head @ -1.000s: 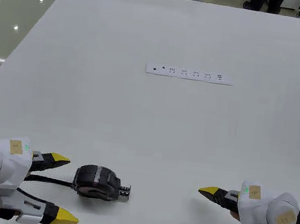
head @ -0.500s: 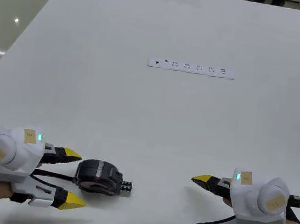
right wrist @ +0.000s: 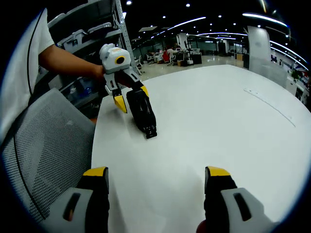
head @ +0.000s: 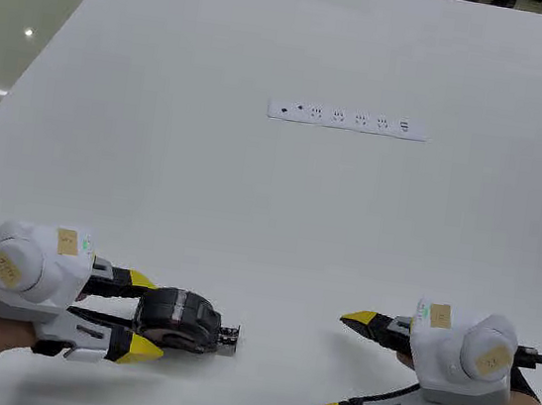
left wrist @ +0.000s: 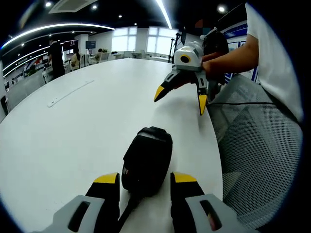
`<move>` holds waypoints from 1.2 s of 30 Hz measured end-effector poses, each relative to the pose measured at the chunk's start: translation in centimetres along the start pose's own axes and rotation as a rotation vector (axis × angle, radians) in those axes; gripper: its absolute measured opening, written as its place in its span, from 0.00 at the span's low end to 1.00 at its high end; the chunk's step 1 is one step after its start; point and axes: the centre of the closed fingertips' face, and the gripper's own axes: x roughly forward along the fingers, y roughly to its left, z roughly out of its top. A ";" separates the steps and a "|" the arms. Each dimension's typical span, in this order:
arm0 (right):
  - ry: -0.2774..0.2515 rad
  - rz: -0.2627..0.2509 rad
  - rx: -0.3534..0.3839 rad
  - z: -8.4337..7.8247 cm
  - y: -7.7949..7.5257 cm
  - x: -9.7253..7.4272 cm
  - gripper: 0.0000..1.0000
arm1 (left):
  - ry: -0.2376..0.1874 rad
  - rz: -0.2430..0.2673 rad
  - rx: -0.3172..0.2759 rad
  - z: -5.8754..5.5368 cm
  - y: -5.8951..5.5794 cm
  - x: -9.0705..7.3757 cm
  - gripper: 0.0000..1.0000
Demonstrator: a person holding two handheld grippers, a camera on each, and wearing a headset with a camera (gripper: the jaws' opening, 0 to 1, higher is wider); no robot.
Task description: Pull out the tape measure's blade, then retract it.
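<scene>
The left gripper [head: 144, 314] [left wrist: 145, 177] is standing part open, its 2 yellow-tipped jaws flanking the rear of the black round-cased tape measure [head: 179, 318] [left wrist: 148, 160] [right wrist: 141, 111], which is lying on the white table [head: 250, 210]. The right gripper [head: 337, 368] [right wrist: 156, 171] is gaping wide and holding nothing, well apart from the tape measure. A second ago the left jaws were sitting behind the case; now they are reaching alongside it. Whether they are touching the case is hard to tell. A flat white power strip [head: 347, 120] is lying farther off.
</scene>
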 end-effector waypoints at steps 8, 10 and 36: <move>-0.002 0.010 0.001 0.2 0.2 0.2 0.81 | -0.003 0.000 0.027 0.2 0.1 0.2 0.33; 0.001 0.012 -0.001 0.2 0.3 0.3 0.81 | -0.002 0.002 0.029 0.2 0.2 0.2 0.33; -0.016 0.077 -0.037 1.5 1.4 3.8 0.73 | 0.014 -0.005 0.037 0.0 0.4 0.3 0.30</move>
